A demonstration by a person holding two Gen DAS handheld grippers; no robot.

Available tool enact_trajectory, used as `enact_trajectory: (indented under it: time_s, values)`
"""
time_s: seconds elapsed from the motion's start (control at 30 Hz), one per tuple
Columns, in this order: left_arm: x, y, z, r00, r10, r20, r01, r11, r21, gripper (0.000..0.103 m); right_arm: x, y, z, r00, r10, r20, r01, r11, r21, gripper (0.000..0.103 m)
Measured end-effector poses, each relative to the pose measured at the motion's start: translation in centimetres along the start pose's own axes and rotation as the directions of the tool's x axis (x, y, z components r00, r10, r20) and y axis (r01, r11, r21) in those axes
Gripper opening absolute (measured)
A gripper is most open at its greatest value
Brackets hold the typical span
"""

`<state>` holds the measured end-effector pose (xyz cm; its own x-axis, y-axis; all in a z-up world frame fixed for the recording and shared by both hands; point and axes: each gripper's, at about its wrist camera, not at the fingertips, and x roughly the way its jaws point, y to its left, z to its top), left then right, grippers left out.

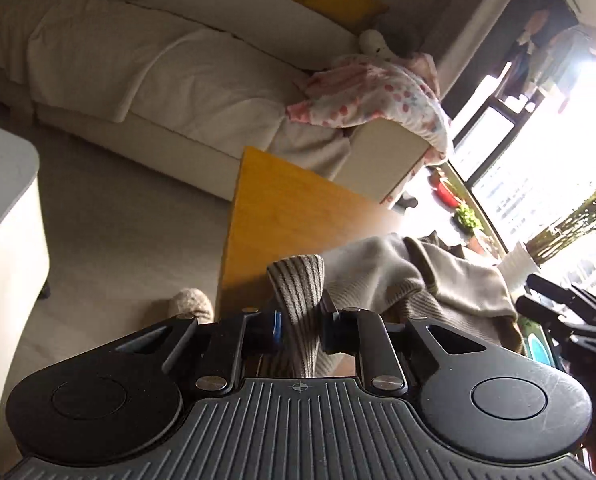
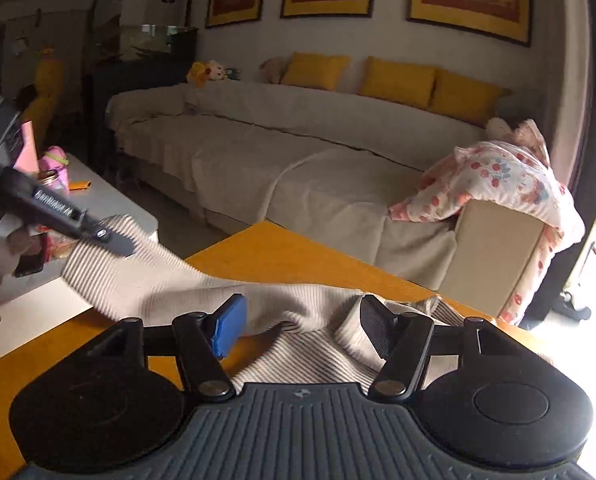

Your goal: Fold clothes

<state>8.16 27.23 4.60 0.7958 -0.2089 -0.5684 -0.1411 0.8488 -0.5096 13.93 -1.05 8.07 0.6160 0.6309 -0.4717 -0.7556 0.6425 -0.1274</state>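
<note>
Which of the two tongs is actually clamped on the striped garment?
The left tongs: their pads pinch a bunched strip of the striped garment. The right tongs hang open above it, gripping nothing.

My left gripper (image 1: 300,326) showing black linkage arms, silver screws, blue pad edges, ribbed grey base at bottom of frame, my right gripper (image 2: 302,326) wearing one blue pad (image 2: 229,330), one black.

A: Surfaces? Beige ribbed knit sweater (image 2: 169,280): soft matt cloth. Smooth yellow-orange wooden table (image 2: 298,252), satin sheen.
B: Black plastic left gripper (image 1: 300,326): matt, blue rubbery pads (image 1: 276,326). Cream fabric sofa (image 2: 257,152): matt weave.
</note>
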Motion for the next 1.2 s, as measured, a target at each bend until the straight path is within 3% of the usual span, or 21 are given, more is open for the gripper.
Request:
enact_trajectory:
  time_s: [0.17,0.33,0.4,0.43,0.47,0.6,0.73,0.8,0.93,1.1,1.2]
  values:
    - [0.7,-5.3,2.2,0.986,-0.165,-0.01,0.165,0.986,0.018,0.018,0.4,6.7,-1.2,0.992,0.082,0.095,-0.07,0.99,-0.122,0.064]
    - [2.6,-10.6,3.2,0.97,-0.241,-0.034,0.243,0.967,0.076,0.018,1.6,7.3,-0.4,0.982,-0.019,0.19,0.031,0.998,-0.061,0.062]
    - [3.5,-12.1,3.3,0.962,-0.268,-0.05,0.271,0.958,0.097,0.02,2.0,6.2,0.2,0.975,-0.066,0.213,0.071,0.997,-0.015,0.037]
    - [3.8,-12.7,3.4,0.957,-0.283,-0.058,0.288,0.952,0.106,0.026,2.2,4.8,0.5,0.975,-0.088,0.205,0.084,0.996,0.027,0.015]
    - [4.0,-13.3,3.4,0.955,-0.292,-0.054,0.297,0.948,0.119,0.03,2.3,3.1,0.8,0.975,-0.108,0.192,0.095,0.993,0.077,0.01]
    - [4.1,-14.9,3.9,0.956,-0.294,0.018,0.285,0.938,0.198,0.072,2.0,-4.0,1.7,0.972,-0.182,0.149,0.143,0.959,0.245,0.008]
    - [5.8,-16.2,2.5,0.974,-0.226,0.02,0.208,0.924,0.32,0.087,1.2,-10.4,2.6,0.967,-0.22,0.132,0.165,0.928,0.334,0.008]
    - [7.4,-16.9,1.0,0.982,-0.189,-0.024,0.184,0.908,0.376,0.09,1.0,-13.4,3.3,0.962,-0.238,0.132,0.18,0.919,0.35,0.008]
    - [11.7,-17.6,-2.2,0.998,-0.042,-0.055,0.064,0.861,0.504,0.091,1.4,-18.7,3.8,0.967,-0.235,0.097,0.183,0.91,0.373,0.008]
    - [15.4,-16.2,-3.5,0.989,0.147,-0.023,-0.108,0.817,0.566,0.089,1.3,-22.2,0.3,0.967,-0.255,-0.004,0.234,0.881,0.412,0.008]
    - [15.4,-14.9,-3.1,0.985,0.171,-0.03,-0.126,0.822,0.556,0.092,2.2,-23.1,-3.7,0.963,-0.252,-0.094,0.267,0.859,0.438,0.008]
